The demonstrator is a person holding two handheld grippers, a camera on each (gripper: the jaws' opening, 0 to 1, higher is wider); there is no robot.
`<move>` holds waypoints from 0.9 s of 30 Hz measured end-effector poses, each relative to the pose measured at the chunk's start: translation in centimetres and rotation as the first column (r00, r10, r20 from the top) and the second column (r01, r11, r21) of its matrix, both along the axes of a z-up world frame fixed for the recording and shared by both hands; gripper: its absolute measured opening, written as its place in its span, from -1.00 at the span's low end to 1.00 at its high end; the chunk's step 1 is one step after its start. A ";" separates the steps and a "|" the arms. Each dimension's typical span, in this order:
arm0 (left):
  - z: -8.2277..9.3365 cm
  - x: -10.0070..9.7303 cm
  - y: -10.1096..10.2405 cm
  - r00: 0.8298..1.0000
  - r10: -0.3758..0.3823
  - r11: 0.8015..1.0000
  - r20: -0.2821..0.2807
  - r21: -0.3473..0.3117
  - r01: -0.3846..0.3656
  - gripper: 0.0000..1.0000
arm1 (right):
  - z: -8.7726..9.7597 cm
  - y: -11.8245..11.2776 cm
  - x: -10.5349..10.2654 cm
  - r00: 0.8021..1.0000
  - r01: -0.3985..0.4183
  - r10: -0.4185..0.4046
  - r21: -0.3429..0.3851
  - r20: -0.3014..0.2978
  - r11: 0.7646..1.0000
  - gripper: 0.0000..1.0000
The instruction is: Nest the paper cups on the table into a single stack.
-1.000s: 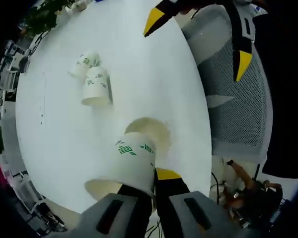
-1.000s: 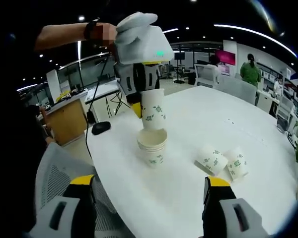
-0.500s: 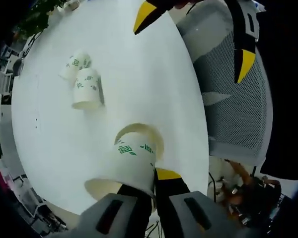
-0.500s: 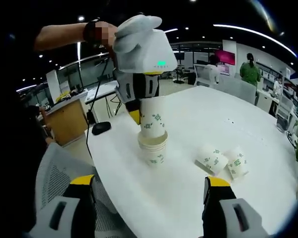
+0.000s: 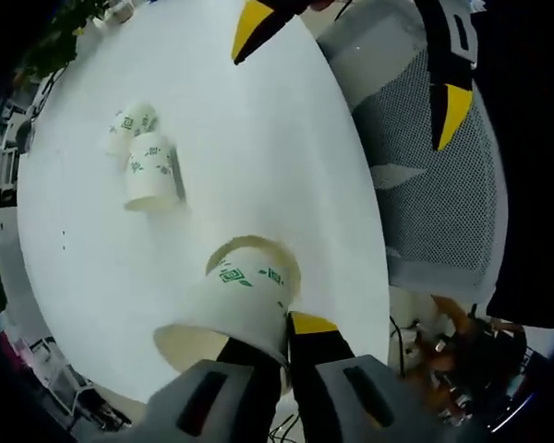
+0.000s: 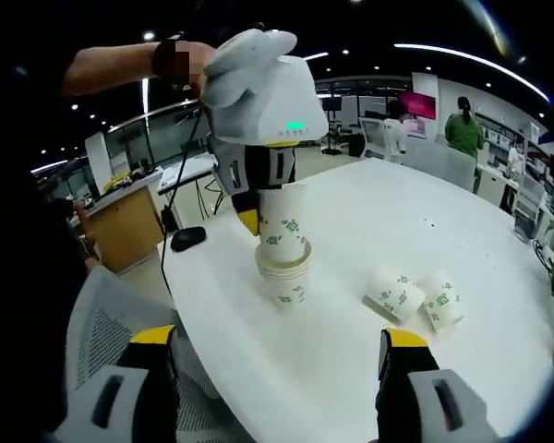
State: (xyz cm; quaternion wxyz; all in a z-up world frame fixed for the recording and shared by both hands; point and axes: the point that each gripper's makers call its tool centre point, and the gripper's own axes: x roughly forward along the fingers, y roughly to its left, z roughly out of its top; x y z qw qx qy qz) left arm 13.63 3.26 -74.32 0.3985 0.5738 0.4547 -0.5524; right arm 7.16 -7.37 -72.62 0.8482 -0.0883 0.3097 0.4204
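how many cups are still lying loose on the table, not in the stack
2: both cups lie on their sides, side by side on the table, off to one side of the stack. None seem hidden.

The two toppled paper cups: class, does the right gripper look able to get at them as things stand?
Probably yes. The right gripper is open and holds nothing, and bare table lies between it and the two toppled paper cups.

No readable words or numbers anywhere, green square-spiral prints on the held paper cup (image 5: pixel 243 300), same green marks on the two cups lying on their sides (image 6: pixel 414 300), too small to read
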 end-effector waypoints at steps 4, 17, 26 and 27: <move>0.0 -0.4 -0.3 1.000 -0.007 1.000 -0.014 -0.004 0.006 -1.00 | 0.1 -0.2 0.0 1.000 0.005 -0.005 0.001 -0.001 1.000 0.82; -0.3 -0.5 -0.2 0.999 -0.034 0.999 -0.013 0.019 0.035 -1.00 | -0.4 -0.3 -0.1 1.000 0.008 -0.008 0.003 -0.006 1.000 0.82; -0.6 -0.9 -0.6 0.999 -0.045 0.999 -0.025 0.005 0.046 -1.00 | -0.3 -0.3 -0.4 1.000 0.011 -0.010 0.005 -0.009 1.000 0.81; -0.7 -1.0 -0.6 0.999 -0.048 0.999 -0.025 0.007 0.048 -1.00 | -0.3 -0.3 -0.4 1.000 0.010 -0.010 0.006 -0.010 1.000 0.81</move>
